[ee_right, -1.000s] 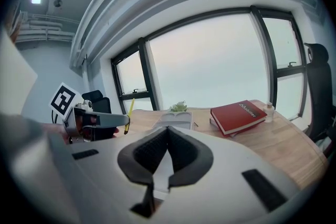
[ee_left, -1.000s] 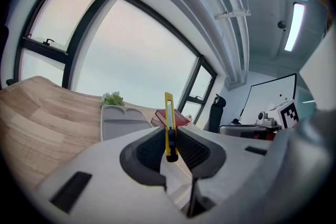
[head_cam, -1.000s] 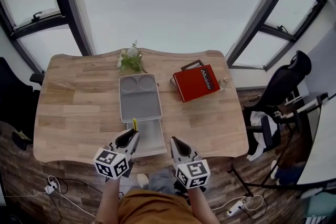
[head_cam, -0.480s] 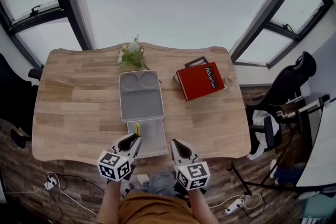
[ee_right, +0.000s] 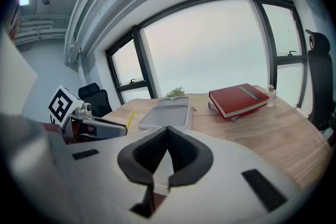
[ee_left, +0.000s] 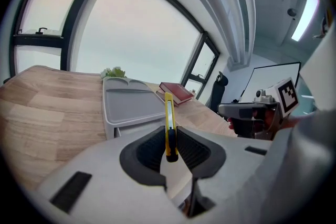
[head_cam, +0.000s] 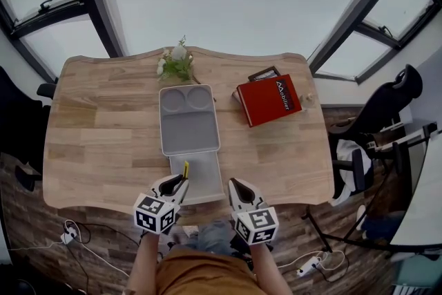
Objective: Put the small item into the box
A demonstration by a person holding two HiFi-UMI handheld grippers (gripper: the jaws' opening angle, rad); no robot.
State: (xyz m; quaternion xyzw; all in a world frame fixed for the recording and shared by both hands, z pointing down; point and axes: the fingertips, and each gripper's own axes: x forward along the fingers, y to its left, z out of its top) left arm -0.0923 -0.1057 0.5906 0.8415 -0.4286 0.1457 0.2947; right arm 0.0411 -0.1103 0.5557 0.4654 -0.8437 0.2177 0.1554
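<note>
Left tongs [head_cam: 181, 181] clamp a yellow cutter [head_cam: 185, 170] over the box [head_cam: 190, 133] near end; right tongs [head_cam: 233, 183] closed, empty.

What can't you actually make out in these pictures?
- Lower end of the yellow cutter: left gripper view, buried between the left gripper's fingers.
- Dark object under the red book: head view, mostly covered by the book.
- Small bottle beside the book: head view, too small to identify.

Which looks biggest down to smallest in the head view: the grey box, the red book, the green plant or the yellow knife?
Largest first:
1. grey plastic box
2. red hardcover book
3. small green plant
4. slim yellow utility knife
</note>
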